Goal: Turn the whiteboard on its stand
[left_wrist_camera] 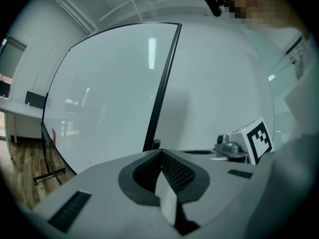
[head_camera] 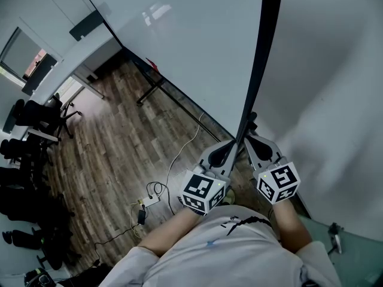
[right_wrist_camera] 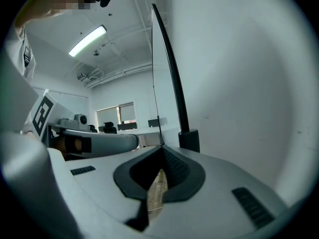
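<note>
1. Person's forearms (head_camera: pixel 173 226) are reaching fwd, one gripper in each hand, marker cubes (head_camera: pixel 204 191) sitting side by side.
2. L gripper (left_wrist_camera: pixel 160 153): jaws are sitting fully together, nothing btwn them, tip pointing at the black frame edge (head_camera: pixel 260 58) just ahead.
3. R gripper (right_wrist_camera: pixel 162 148): jaws are pressing together too, empty, tip right by the same edge. Contact unclear.
4. Whiteboard (head_camera: pixel 179 46) is standing upright, its face stretching away to the left.
5. Stand foot (head_camera: pixel 149 92) is resting on the wood floor (head_camera: pixel 108 142). A cable (head_camera: pixel 179 153) is trailing nearby, w/ office chairs (head_camera: pixel 42 115) sitting farther left.
</note>
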